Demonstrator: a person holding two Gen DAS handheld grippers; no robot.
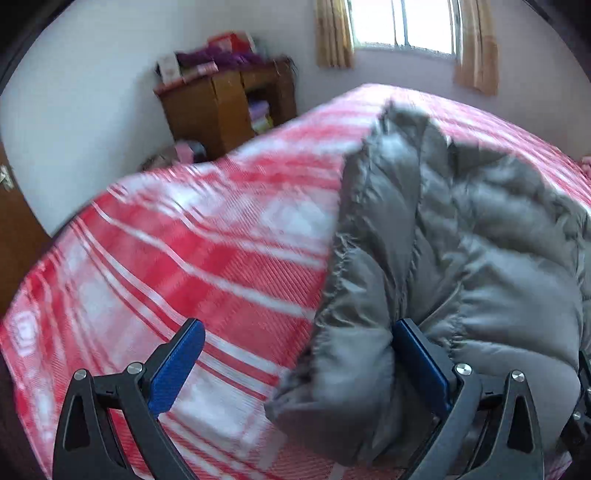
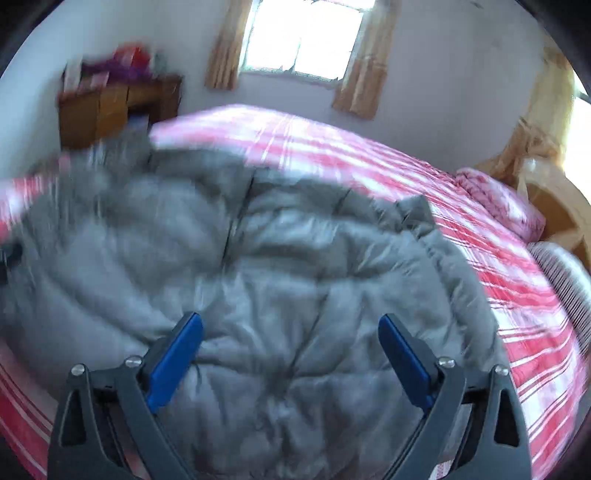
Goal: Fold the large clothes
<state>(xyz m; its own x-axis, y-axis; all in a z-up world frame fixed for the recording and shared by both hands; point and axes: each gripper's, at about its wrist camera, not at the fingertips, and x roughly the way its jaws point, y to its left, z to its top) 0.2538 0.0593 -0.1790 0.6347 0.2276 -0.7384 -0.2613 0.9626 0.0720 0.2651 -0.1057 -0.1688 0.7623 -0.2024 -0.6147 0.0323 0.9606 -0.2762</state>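
A grey puffer jacket (image 1: 461, 236) lies on a bed with a red and white plaid cover (image 1: 192, 236). In the left wrist view it fills the right half, and its near left edge bulges between my fingers. My left gripper (image 1: 299, 332) is open, its right blue pad (image 1: 417, 354) against the jacket, its left pad over bare cover. In the right wrist view the jacket (image 2: 258, 251) spreads across the middle, blurred by motion. My right gripper (image 2: 290, 326) hangs open above the jacket, holding nothing.
A wooden cabinet (image 1: 225, 107) with items piled on top stands by the far wall. A curtained window (image 1: 402, 26) is behind the bed. A pink pillow (image 2: 498, 199) and a wooden headboard (image 2: 554, 206) lie at the right. The plaid cover (image 2: 388, 147) shows beyond the jacket.
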